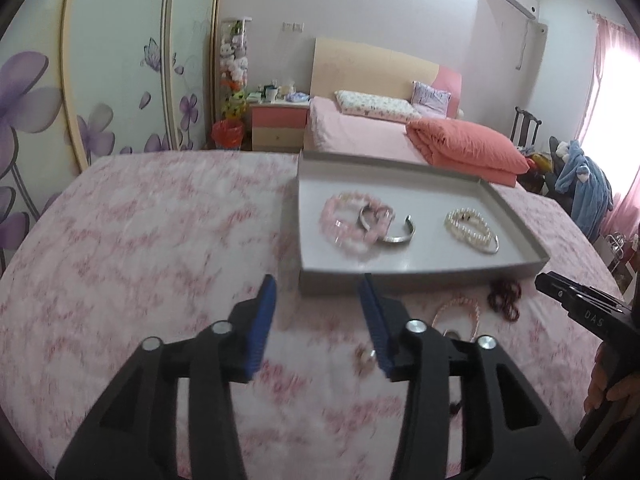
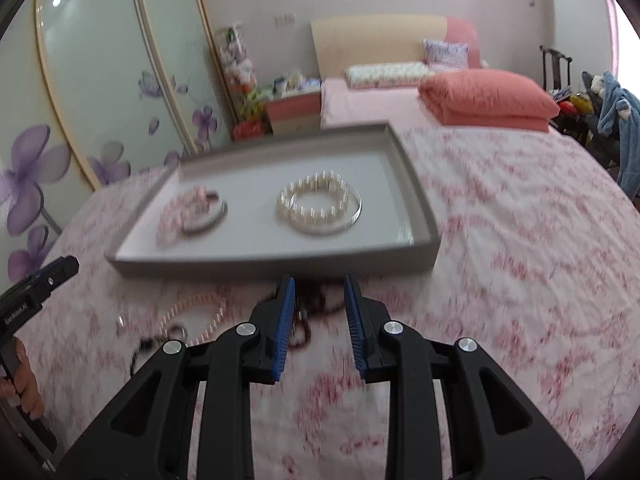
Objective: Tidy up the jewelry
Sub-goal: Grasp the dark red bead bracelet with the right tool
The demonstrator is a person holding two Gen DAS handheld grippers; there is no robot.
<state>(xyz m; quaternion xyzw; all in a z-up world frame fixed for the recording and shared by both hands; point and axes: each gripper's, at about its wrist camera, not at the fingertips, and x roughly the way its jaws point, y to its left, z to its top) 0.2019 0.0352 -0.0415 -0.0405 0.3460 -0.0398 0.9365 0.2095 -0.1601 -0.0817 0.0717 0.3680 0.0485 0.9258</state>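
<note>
Meanwhile, the left gripper (image 1: 318, 292) hangs with fingers spread and empty beside the grey tray (image 1: 420, 271) of bracelets on the bed, while the right gripper (image 2: 320, 292), fingers parted, hovers over dark red beads (image 2: 316, 300).

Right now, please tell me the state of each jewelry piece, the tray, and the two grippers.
Grey tray: lidless, on the bedspread.
Pink bead bracelet: in tray, a silver cuff overlapping it.
Silver cuff: in tray.
Pearl bracelet: in tray, beside a thin silver bangle.
Dark red bead bracelet: outside tray, on bedspread.
Pink bead necklace: outside tray.
Left gripper: open, empty.
Right gripper: open, dark red beads lie ahead between its fingers, not gripped.
</note>
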